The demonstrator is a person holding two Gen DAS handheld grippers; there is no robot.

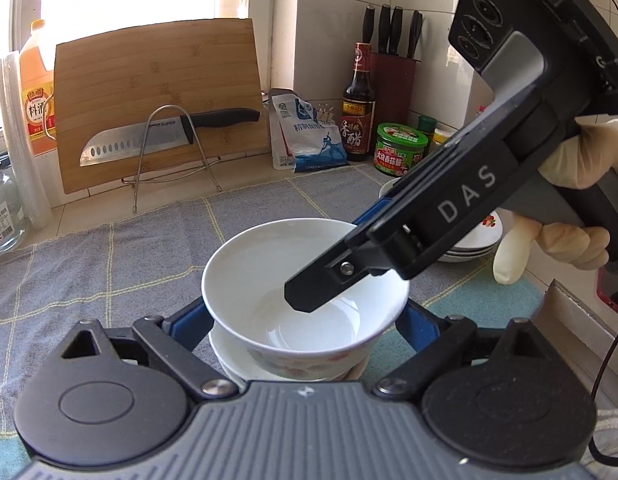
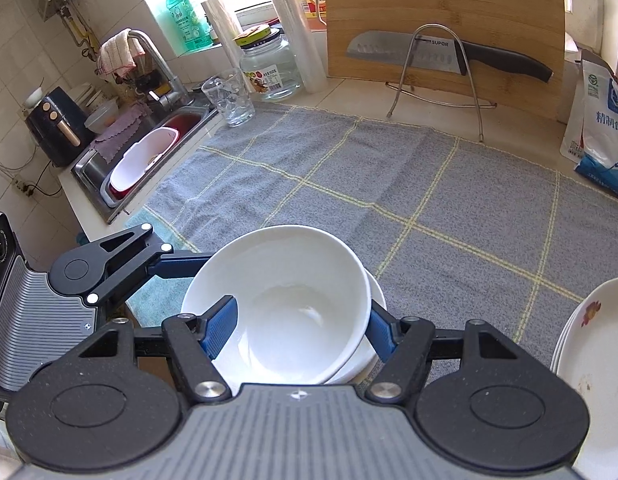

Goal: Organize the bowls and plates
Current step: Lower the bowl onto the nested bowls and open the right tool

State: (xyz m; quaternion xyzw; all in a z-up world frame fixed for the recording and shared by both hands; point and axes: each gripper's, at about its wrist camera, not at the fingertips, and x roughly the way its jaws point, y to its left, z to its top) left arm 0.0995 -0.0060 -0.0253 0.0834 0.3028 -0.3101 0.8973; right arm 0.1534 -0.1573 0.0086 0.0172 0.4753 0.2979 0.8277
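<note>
On the grey checked cloth [image 2: 389, 184] near you, the top bowl [image 2: 301, 280] sits tilted in a lower bowl [image 2: 359, 368]. Your right gripper [image 2: 299, 332] pinches its wall, one finger inside. Your left gripper [image 1: 305, 320] straddles the stack, spread wide; whether its pads touch, you cannot tell.

A grey checked cloth [image 2: 349, 184] covers the counter [image 2: 349, 88]. A bamboo cutting board [image 1: 157, 100] leans upright at the back, with a knife [image 1: 165, 132] resting across a wire stand [image 1: 169, 152] before it. Right of the board stand a salt bag [image 1: 305, 136], a vinegar bottle [image 1: 358, 108], a green-lidded jar [image 1: 401, 150] and a knife block [image 1: 393, 76]. A glass jar [image 2: 271, 66] and tumbler [image 2: 229, 98] stand near the sink [image 2: 149, 152].
</note>
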